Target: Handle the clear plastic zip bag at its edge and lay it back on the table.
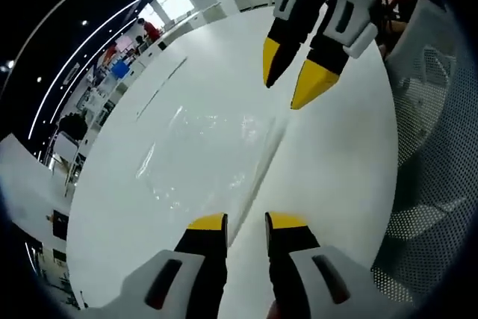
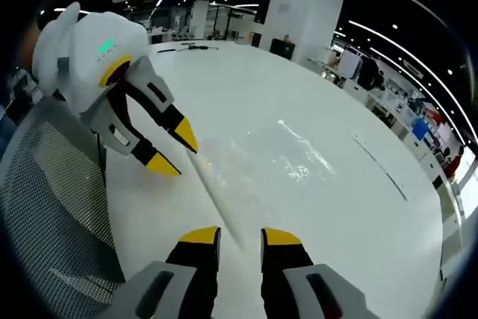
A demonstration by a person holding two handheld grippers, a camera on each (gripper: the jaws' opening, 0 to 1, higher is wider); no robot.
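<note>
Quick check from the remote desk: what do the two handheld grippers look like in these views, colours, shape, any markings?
Both match: the left gripper and right gripper each have two black jaws with yellow tips, set in white housings with dark grey slot-shaped insets. Seen from the right gripper view, the left gripper's rounded white body carries a small green light and a yellow band at the jaw base. No cables or sleeves are visible.
</note>
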